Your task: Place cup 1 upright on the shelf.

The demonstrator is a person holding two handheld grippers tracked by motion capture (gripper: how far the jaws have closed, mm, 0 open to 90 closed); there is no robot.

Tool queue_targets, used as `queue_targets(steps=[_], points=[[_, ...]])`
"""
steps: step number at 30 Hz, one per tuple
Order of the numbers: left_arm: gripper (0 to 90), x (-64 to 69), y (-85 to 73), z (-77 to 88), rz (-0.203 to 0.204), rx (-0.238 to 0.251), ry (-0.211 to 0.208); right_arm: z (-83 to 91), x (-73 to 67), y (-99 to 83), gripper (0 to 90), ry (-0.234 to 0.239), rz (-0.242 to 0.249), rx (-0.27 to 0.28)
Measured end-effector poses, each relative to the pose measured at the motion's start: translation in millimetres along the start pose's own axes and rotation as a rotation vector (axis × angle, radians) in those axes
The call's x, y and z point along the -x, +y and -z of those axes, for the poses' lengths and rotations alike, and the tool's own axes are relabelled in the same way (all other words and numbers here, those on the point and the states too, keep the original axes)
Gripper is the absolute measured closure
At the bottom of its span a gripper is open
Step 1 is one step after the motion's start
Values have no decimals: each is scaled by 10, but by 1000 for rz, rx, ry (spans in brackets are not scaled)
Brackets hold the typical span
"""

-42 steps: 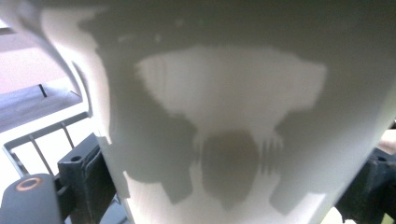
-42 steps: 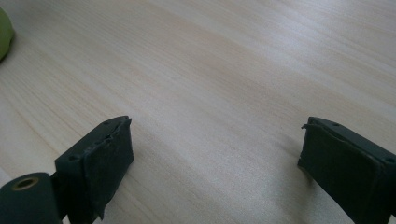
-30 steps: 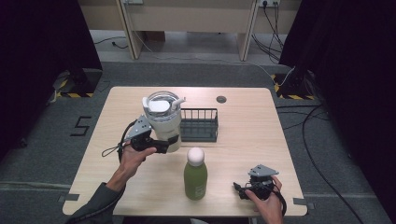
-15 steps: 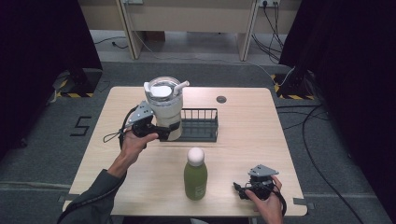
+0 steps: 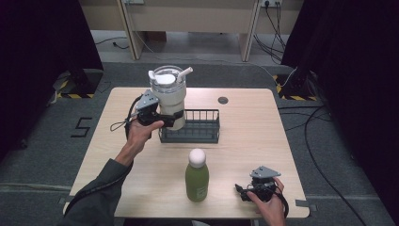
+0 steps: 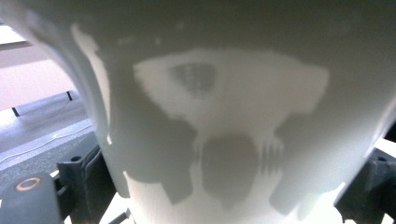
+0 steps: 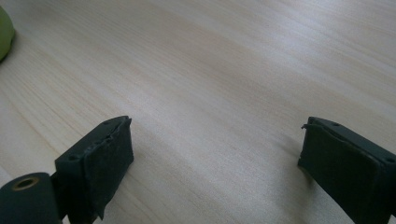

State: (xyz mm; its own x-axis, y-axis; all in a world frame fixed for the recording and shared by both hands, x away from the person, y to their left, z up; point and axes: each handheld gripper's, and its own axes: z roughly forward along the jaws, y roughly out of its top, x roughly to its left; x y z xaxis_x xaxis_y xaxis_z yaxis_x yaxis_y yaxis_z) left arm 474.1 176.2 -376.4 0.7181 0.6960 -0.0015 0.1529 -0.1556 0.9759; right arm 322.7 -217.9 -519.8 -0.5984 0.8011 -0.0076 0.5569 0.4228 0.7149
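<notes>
I count one tumbler point(image 5: 168, 96), one wire basket point(image 5: 190, 126) and one green bottle point(image 5: 196, 175) on the table point(image 5: 244, 122). My left gripper point(image 5: 162, 117) is clamped on the tumbler's lower body, holding it upright, long axis vertical, above the basket's left end. It is cream-white with a clear lid and a straw slanting right. My right gripper point(image 5: 244, 192) rests near the table's front edge, jaws wide apart.
</notes>
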Motion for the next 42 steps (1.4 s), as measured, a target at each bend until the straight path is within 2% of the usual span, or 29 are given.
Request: queue_targets(steps=[8, 11, 12, 14, 16, 17, 18, 19, 20, 21, 22, 25, 26, 29, 31, 32, 33, 34, 35, 36, 37, 38, 41, 42], points=[[101, -99, -47, -158, 25, -7, 14, 0, 0, 0, 96, 1, 1, 0], [101, -135, -72, -200, 16, -13, 26, 0, 0, 0, 96, 1, 1, 0], [101, -135, -83, -222, 35, -2, 27, 0, 0, 0, 96, 1, 1, 0], [101, -157, -108, -246, 44, 3, 27, 0, 0, 0, 96, 1, 1, 0], [101, -172, -122, -263, 46, 2, 30, 0, 0, 1, 96, 1, 1, 0], [101, -192, -130, -260, 27, -14, 31, 0, 0, 1, 96, 1, 1, 0], [101, -186, -143, -282, 49, 5, 32, 0, 0, 1, 96, 1, 2, 0], [101, -207, -155, -277, 30, -15, 30, 0, 0, 1, 96, 1, 2, 0], [101, -197, -165, -293, 51, 0, 28, 0, -1, 1, 96, 1, 2, 0], [101, -214, -175, -287, 30, -18, 29, 0, -1, 1, 96, 1, 2, 0], [101, -203, -190, -304, 45, -3, 32, 0, -1, 1, 96, 1, 2, 0], [101, -209, -233, -321, 50, -4, 39, -1, 2, 1, 96, 2, 5, 0], [101, -226, -239, -310, 34, -20, 38, -1, 1, 1, 96, 2, 6, 0], [101, -214, -259, -332, 59, -1, 37, 0, 1, 2, 96, 2, 5, 0], [101, -218, -275, -334, 47, -10, 40, 0, 2, 2, 96, 2, 6, 0], [101, -223, -284, -329, 36, -30, 28, 0, 2, 3, 96, 2, 6, 0], [100, -219, -294, -346, 46, -12, 43, 0, 1, 3, 96, 2, 5, 0], [101, -235, -303, -340, 27, -30, 43, -2, 1, 3, 96, 2, 6, 1], [100, -226, -314, -347, 42, -32, 30, -2, 1, 3, 96, 2, 6, 1], [101, -240, -322, -352, 32, -30, 41, -2, 0, 3, 96, 2, 5, 1], [100, -229, -338, -371, 53, -13, 41, -3, 0, 3, 96, 2, 5, 1], [101, -226, -349, -378, 58, -10, 41, -3, 1, 3, 96, 2, 6, 2], [100, -229, -382, -394, 56, -12, 43, -3, 1, 3, 96, 2, 6, 2], [100, -247, -387, -381, 33, -34, 42, -3, 0, 3, 96, 2, 6, 1]])
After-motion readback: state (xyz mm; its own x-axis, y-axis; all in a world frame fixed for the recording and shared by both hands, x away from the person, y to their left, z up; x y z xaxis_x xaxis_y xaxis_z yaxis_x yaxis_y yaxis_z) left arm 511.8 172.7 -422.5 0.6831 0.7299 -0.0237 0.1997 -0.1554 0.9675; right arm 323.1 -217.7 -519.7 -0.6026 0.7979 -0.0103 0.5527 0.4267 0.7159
